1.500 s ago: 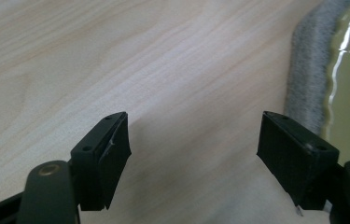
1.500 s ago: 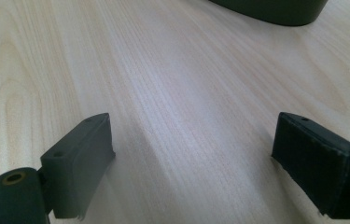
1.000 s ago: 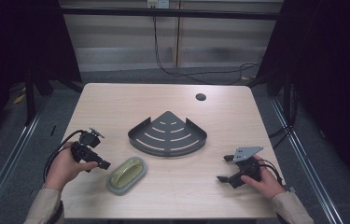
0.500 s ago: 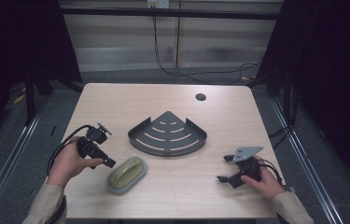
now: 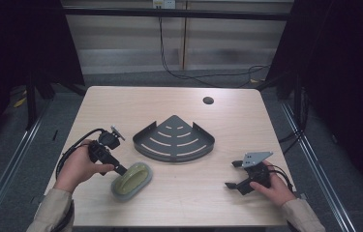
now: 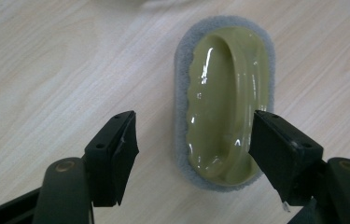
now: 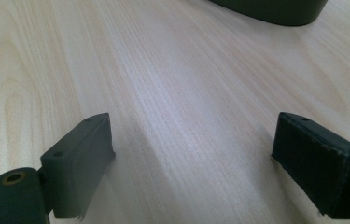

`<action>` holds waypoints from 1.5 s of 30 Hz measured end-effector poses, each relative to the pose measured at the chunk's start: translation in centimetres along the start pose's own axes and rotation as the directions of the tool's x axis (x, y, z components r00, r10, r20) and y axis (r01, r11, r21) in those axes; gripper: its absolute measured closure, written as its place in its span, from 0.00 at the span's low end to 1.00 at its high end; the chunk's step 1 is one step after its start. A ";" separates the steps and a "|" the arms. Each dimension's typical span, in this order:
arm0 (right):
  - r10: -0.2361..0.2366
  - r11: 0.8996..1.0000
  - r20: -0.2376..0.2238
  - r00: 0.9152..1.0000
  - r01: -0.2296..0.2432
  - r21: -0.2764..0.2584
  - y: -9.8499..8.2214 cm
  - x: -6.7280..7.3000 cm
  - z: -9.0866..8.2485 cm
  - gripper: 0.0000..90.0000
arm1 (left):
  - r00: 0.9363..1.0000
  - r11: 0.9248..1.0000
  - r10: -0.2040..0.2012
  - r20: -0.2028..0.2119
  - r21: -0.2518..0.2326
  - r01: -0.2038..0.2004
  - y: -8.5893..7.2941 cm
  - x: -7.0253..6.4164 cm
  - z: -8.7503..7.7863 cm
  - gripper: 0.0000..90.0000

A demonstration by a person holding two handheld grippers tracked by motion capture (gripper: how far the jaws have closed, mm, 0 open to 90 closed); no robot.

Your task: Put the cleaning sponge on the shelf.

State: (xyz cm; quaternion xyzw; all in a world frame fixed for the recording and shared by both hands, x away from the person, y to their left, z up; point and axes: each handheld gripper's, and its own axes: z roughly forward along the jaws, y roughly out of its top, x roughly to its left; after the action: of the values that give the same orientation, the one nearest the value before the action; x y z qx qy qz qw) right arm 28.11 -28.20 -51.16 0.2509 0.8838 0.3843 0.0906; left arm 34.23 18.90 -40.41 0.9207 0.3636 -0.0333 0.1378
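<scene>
Pale wood-grain table (image 5: 121, 111), dark surroundings, cables on the floor behind. My left gripper (image 5: 121, 170) hangs above the olive-green scrubber (image 5: 131, 180), which lies flat near my edge of the table, left of centre, its grey sponge pad down and its glossy handle ridge up. A dark grey corner shelf (image 5: 174, 139) sits in the middle of the table, apart from the scrubber.

Left gripper view: the jaws stand partly open and have just been closing. The scrubber (image 6: 224, 100) lies ahead of the jaws and toward the right-hand one. No pad presses on it; nothing is held.

My right gripper (image 5: 237, 175) rests low at the right side, jaws wide apart over bare wood, empty.

Step in hand, as I judge it: approach and alignment for pickup of the scrubber. Next move calls for shifting the left gripper so the handle ridge is centred between the jaws, lowering until the pads flank it, then closing squarely across its narrow width.
</scene>
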 end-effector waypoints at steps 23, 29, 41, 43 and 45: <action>0.000 1.000 0.000 1.000 0.000 0.000 0.0 0.0 0.0 0.13 | 0.998 0.997 0.051 0.043 0.048 -0.053 1.1 -1.6 1.2 0.45; -0.001 1.000 -0.001 1.000 0.001 0.000 0.0 0.0 0.0 0.13 | 0.996 0.995 0.070 0.050 0.064 -0.073 1.2 -1.7 1.5 0.49; 0.000 1.000 0.000 1.000 0.000 0.000 0.0 0.0 0.0 0.13 | 0.994 0.989 0.093 0.055 0.108 -0.098 1.5 -2.2 2.7 0.61; 0.000 1.000 -0.001 1.000 0.000 0.000 0.0 0.0 0.0 0.13 | 0.994 0.988 0.096 0.054 0.114 -0.102 1.6 -2.4 2.8 0.66; 0.000 1.000 0.000 1.000 0.000 0.000 0.0 0.0 0.0 0.13 | 0.994 0.987 0.099 0.050 0.125 -0.104 1.7 -2.5 3.0 0.68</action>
State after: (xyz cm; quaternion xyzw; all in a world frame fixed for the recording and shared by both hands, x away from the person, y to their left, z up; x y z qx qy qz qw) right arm 28.11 -28.20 -51.16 0.2509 0.8838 0.3843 0.0907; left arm 33.68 15.26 -42.46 0.9440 0.3102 -0.0692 0.0883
